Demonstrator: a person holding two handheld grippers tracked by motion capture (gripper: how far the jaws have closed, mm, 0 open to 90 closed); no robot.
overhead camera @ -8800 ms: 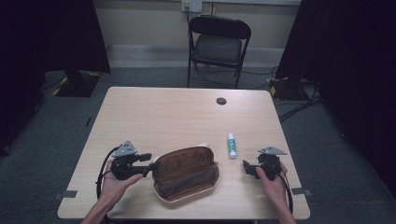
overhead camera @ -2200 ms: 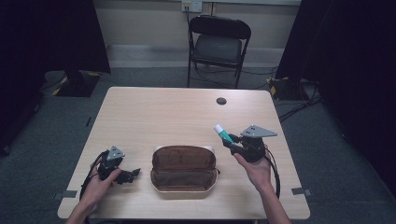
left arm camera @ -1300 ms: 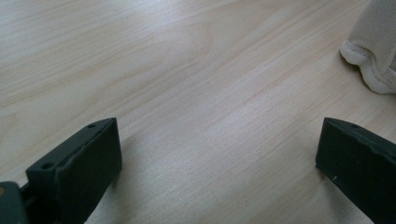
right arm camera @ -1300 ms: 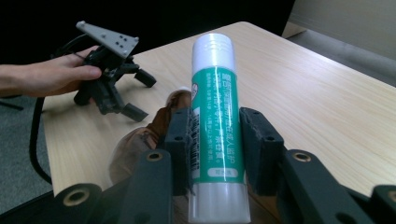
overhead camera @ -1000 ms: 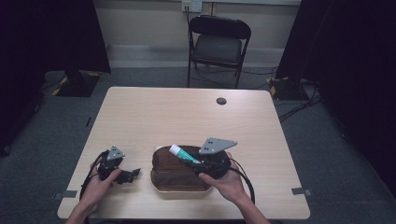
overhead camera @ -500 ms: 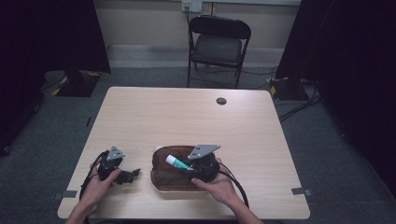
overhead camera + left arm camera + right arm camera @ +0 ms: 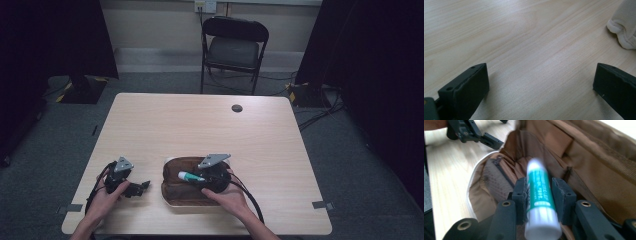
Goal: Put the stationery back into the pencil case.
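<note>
Right gripper (image 7: 539, 195) clamped on smooth green-white glue stick (image 7: 540, 202) – over open brown fabric pouch (image 7: 175, 192); left gripper (image 7: 541, 87) jaws apart on woodgrain table (image 7: 200, 125).

Right gripper (image 7: 539, 192) view: white tip of the green-and-white tube (image 7: 539, 195) is blurred, label print unreadable, tube's near end cut off by the bottom edge. Brown pouch (image 7: 584, 167) runs off the top and right edges; its inside goes dark behind the tube. Left gripper (image 7: 471, 132) far off, cropped at the top edge.

Left gripper view: pouch's cream rim (image 7: 624, 27) cut off at the right edge.

High view: right gripper and hand (image 7: 225, 195) cover the pouch's middle, near the tabletop's front edge. Small dark round thing (image 7: 237, 108) by the back edge, too small to tell.
</note>
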